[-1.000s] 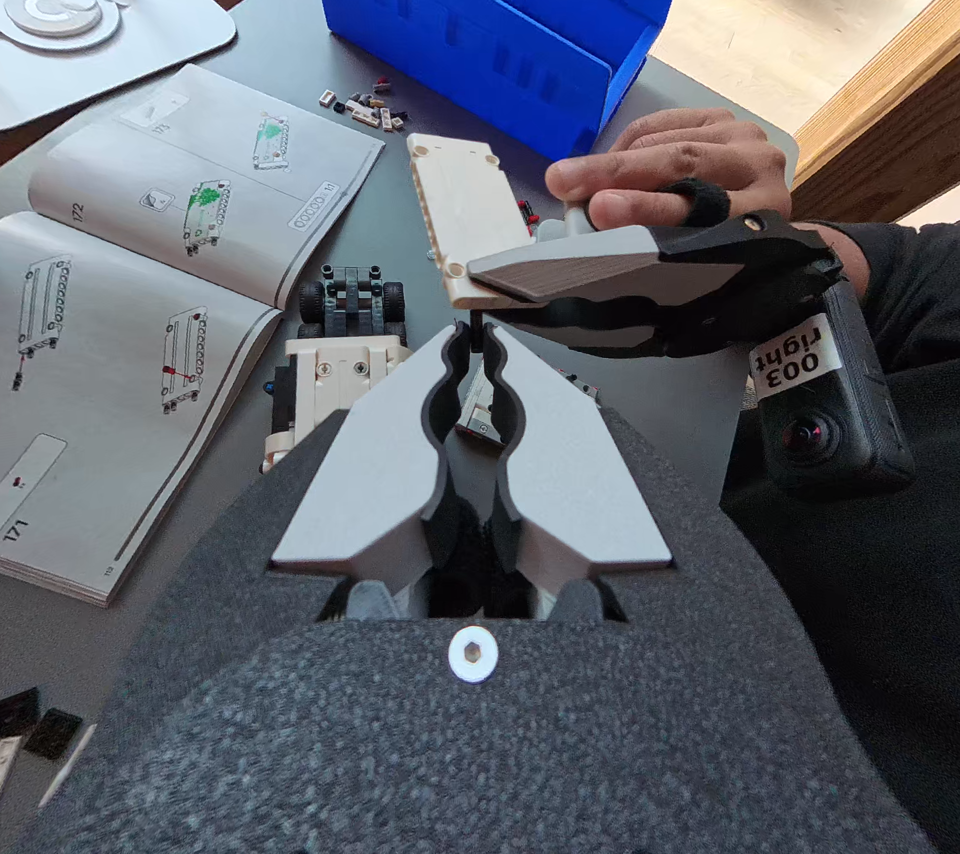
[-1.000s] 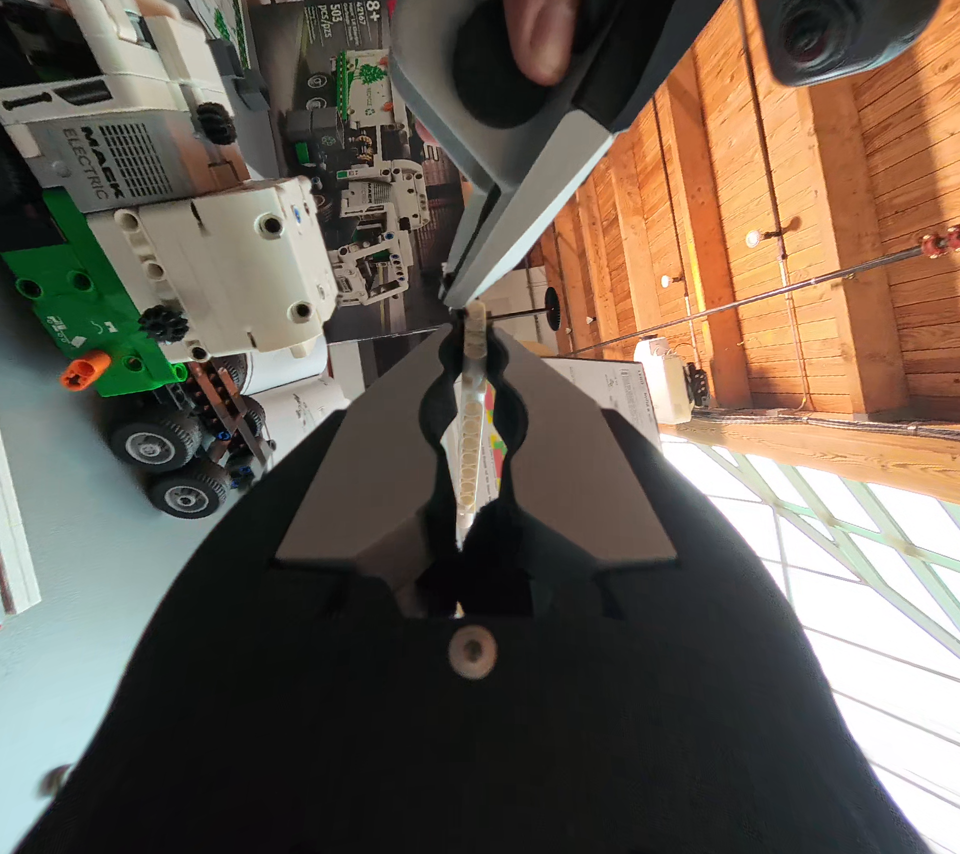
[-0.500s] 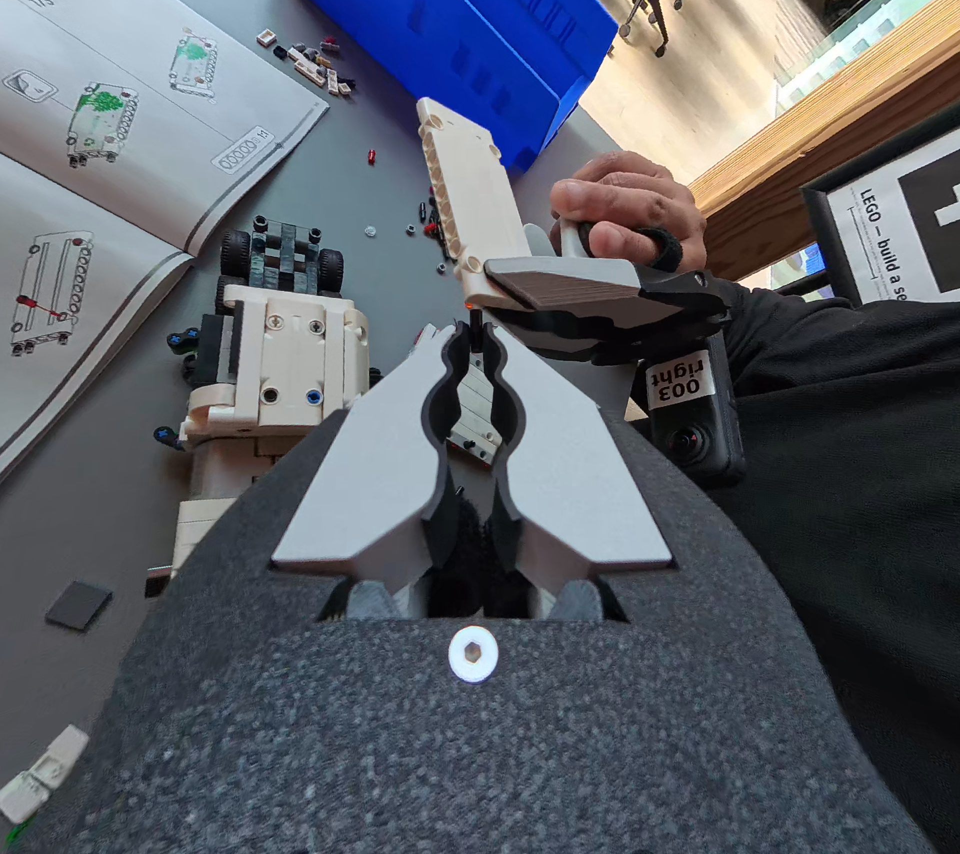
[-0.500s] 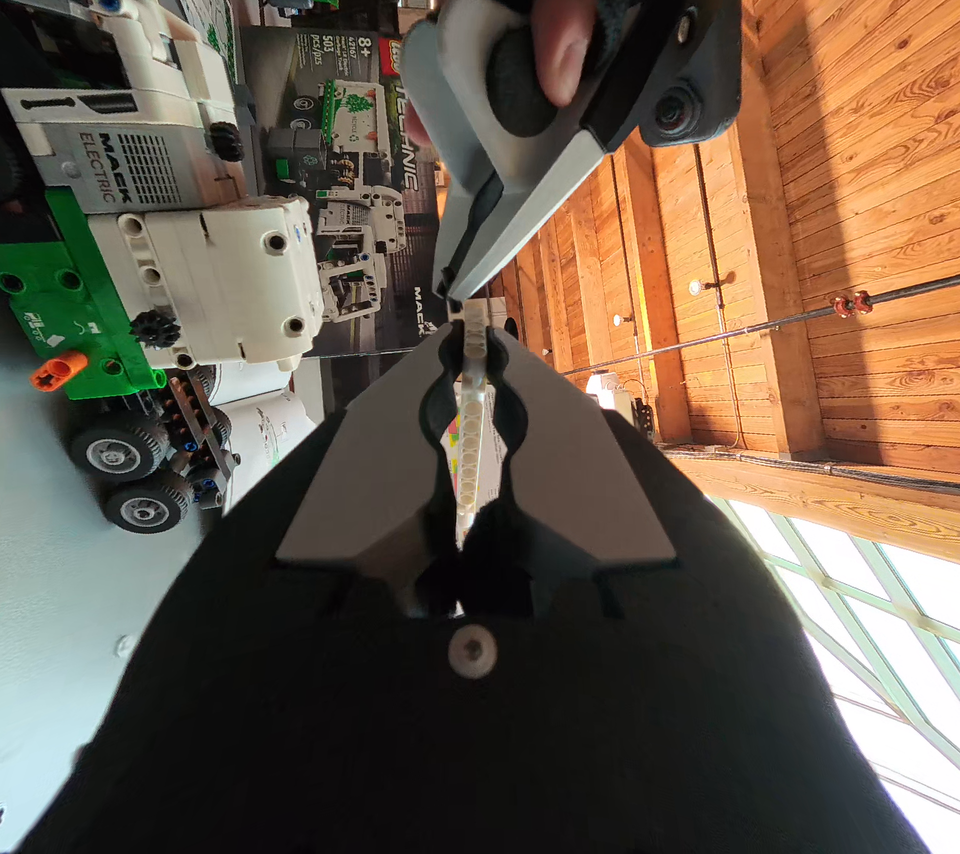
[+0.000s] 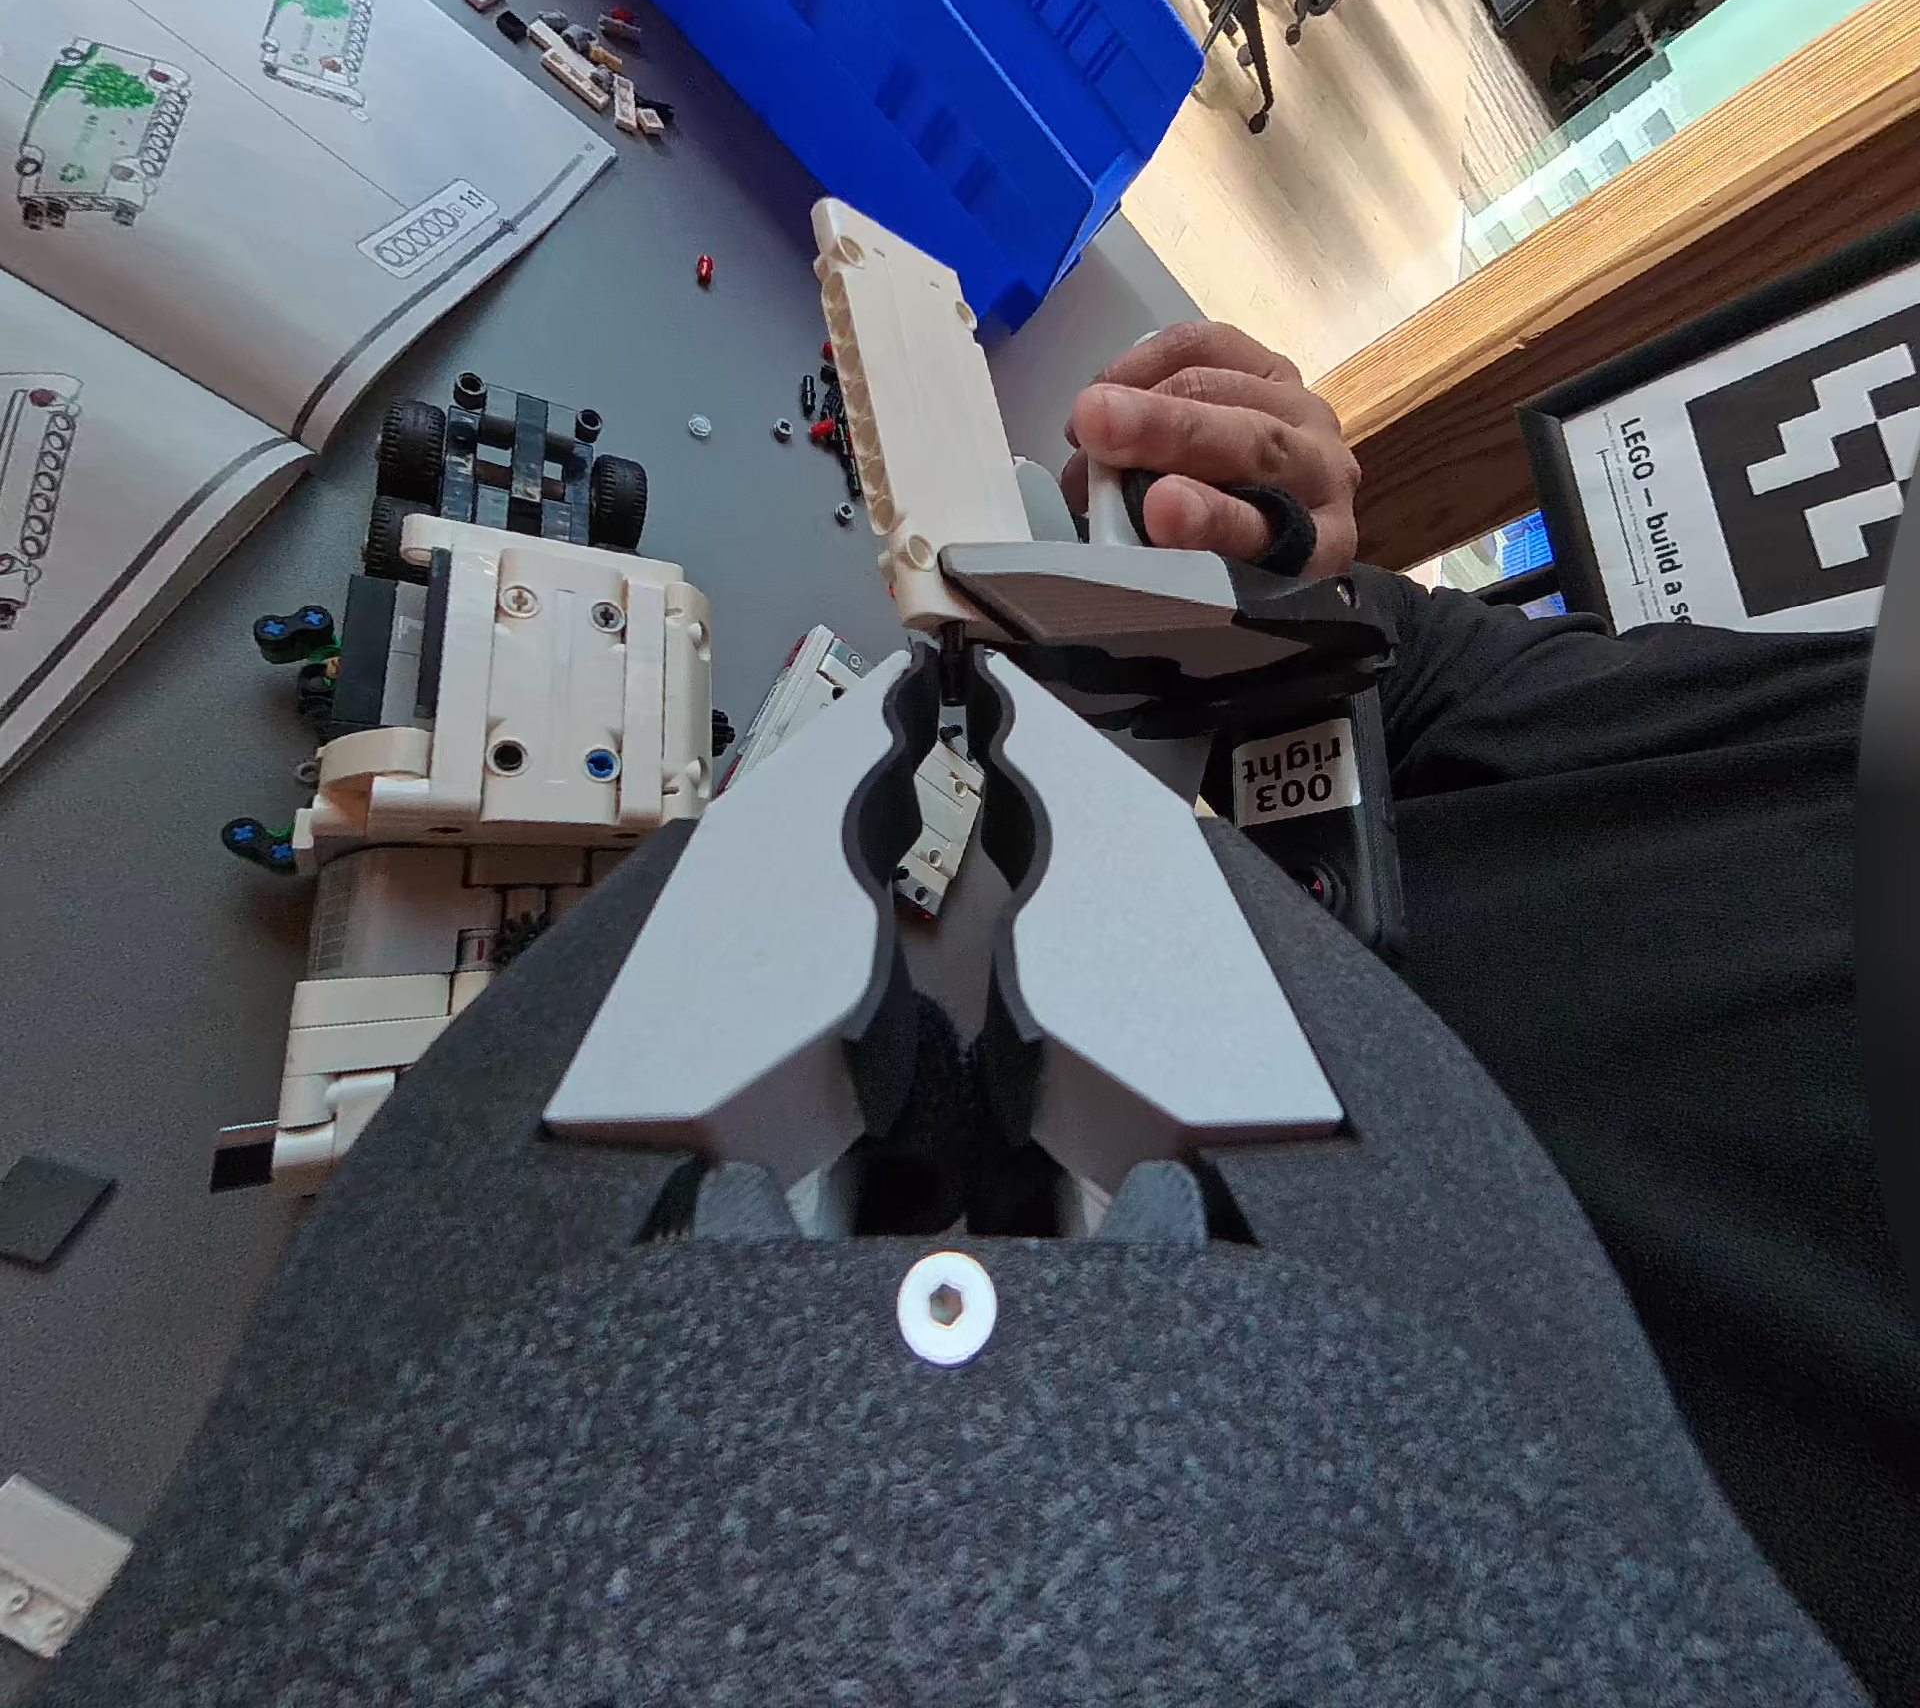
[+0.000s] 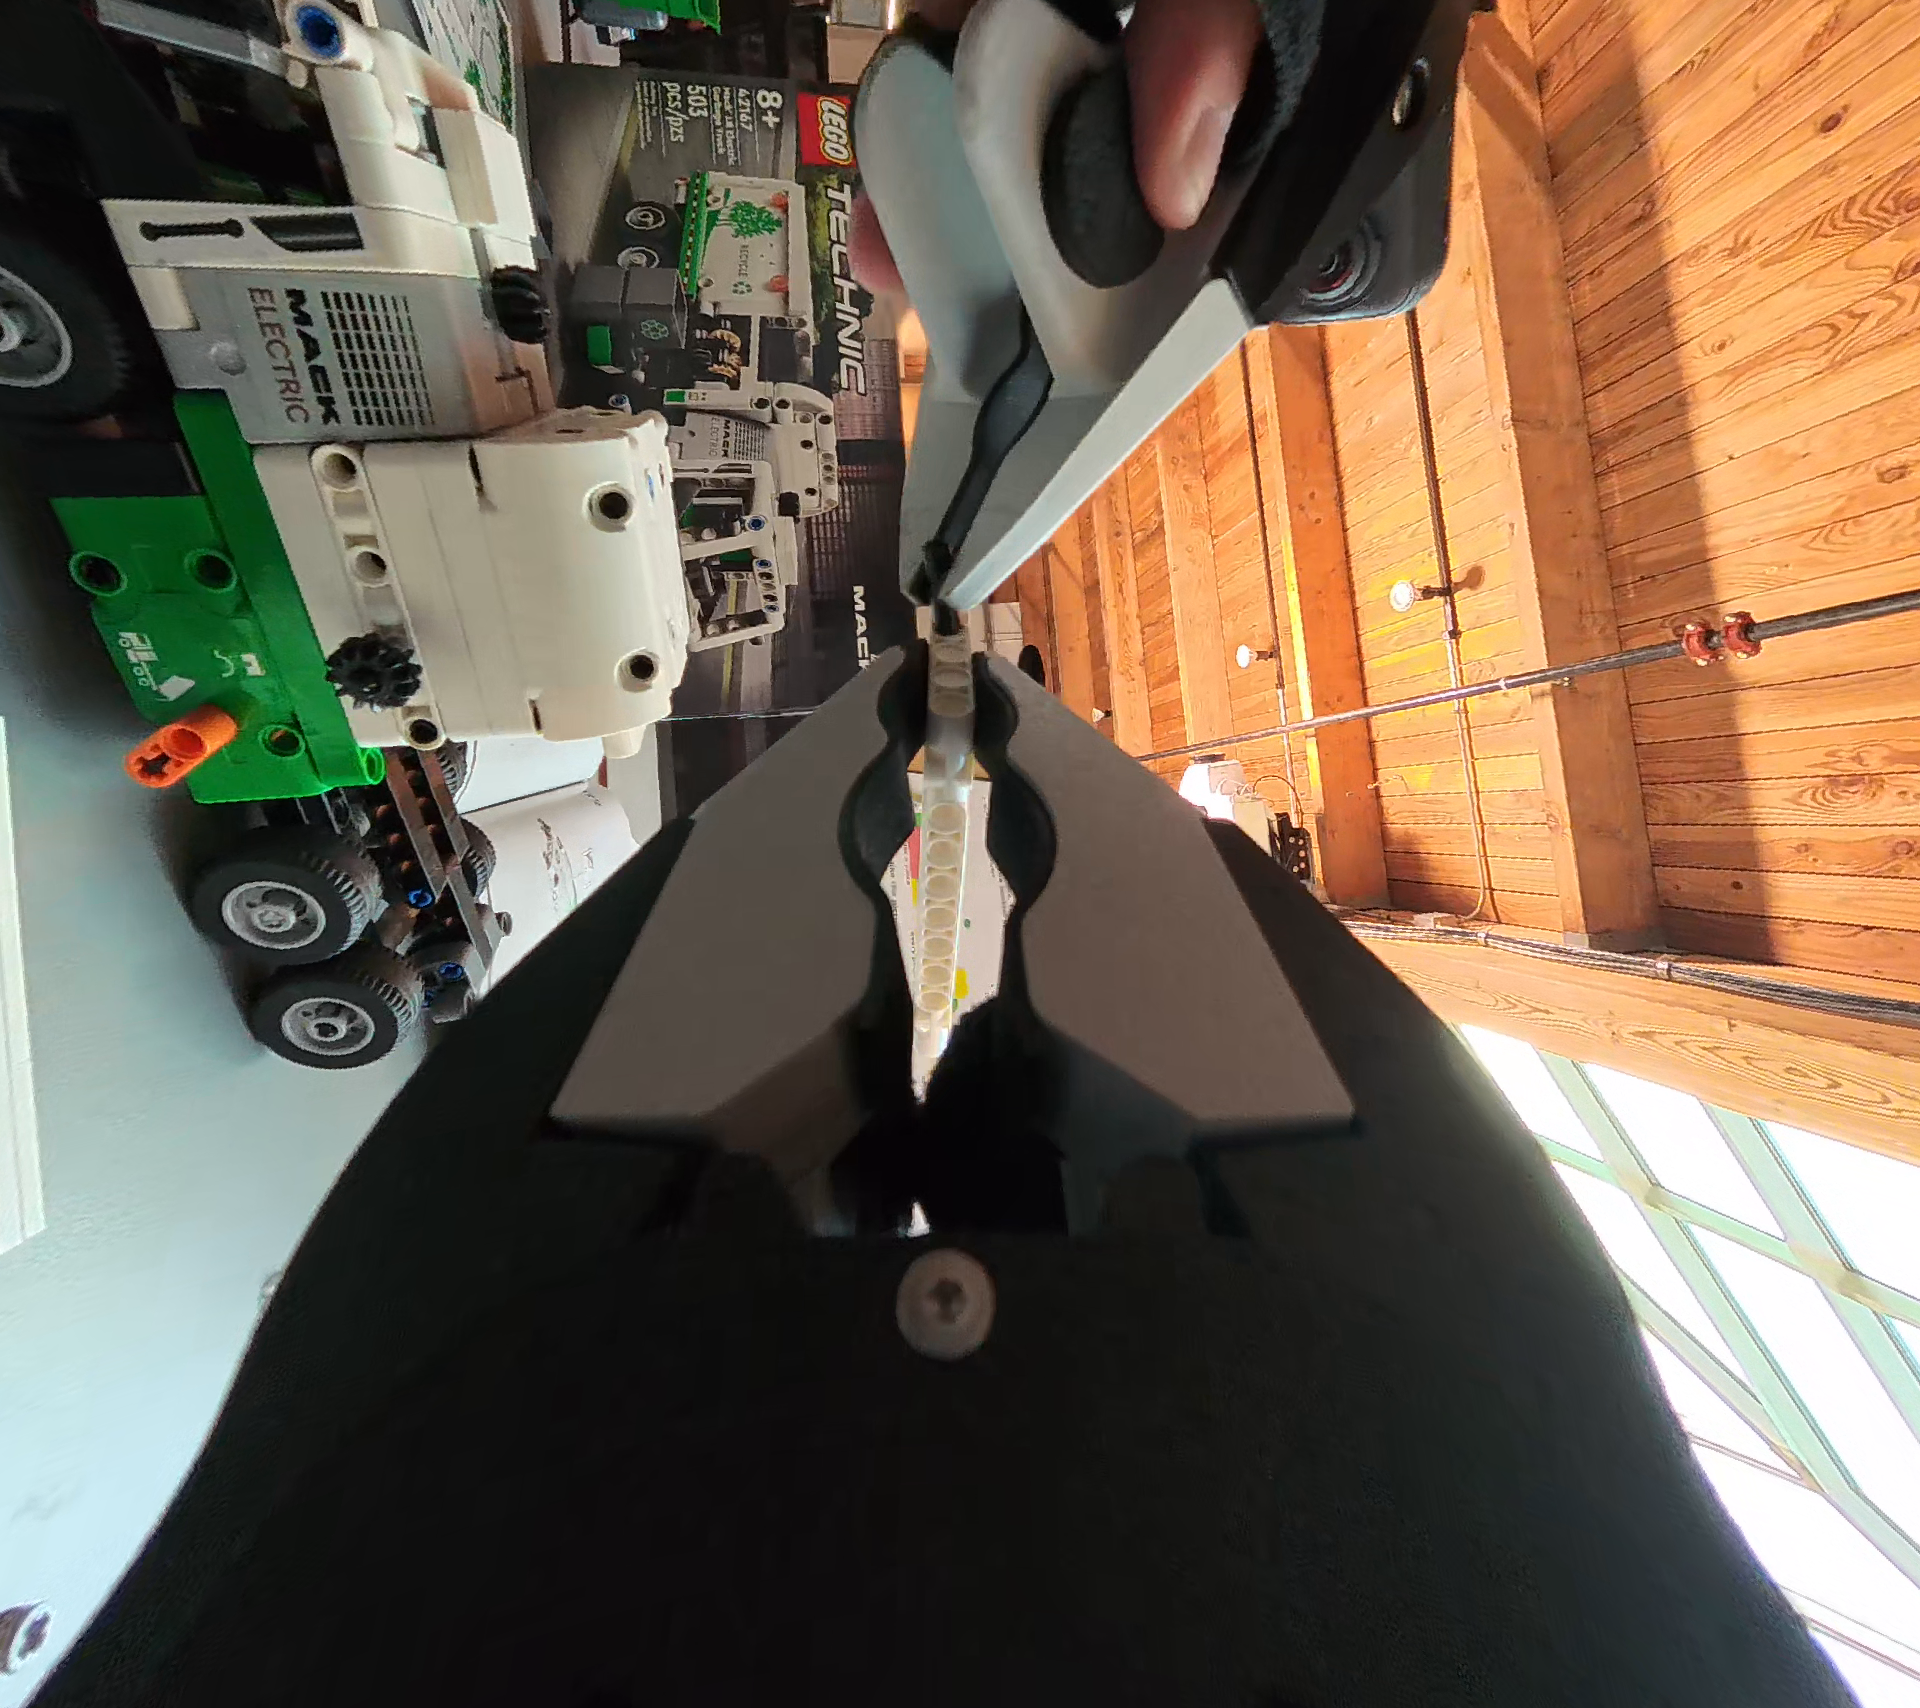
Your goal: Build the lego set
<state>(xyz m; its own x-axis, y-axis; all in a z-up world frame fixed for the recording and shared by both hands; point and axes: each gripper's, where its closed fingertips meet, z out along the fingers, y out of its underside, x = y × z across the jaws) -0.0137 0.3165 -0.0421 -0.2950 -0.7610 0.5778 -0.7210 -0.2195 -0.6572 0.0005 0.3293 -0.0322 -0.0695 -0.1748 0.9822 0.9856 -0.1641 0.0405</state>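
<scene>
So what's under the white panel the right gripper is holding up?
A small black pin sticks out below the white panel, pinched in the left gripper. The pin's seat in the panel is hidden by the right gripper.

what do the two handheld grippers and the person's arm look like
Both grippers, left and right, have light grey wedge fingers with wavy black pads and a central screw. The right gripper carries a black camera with a white sticker. A black strap loops one finger; the sleeve is black.

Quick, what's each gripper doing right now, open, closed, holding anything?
Left gripper: closed on a small black pin at its tips.
Right gripper: closed on a white panel, gripped at its edge.
</scene>
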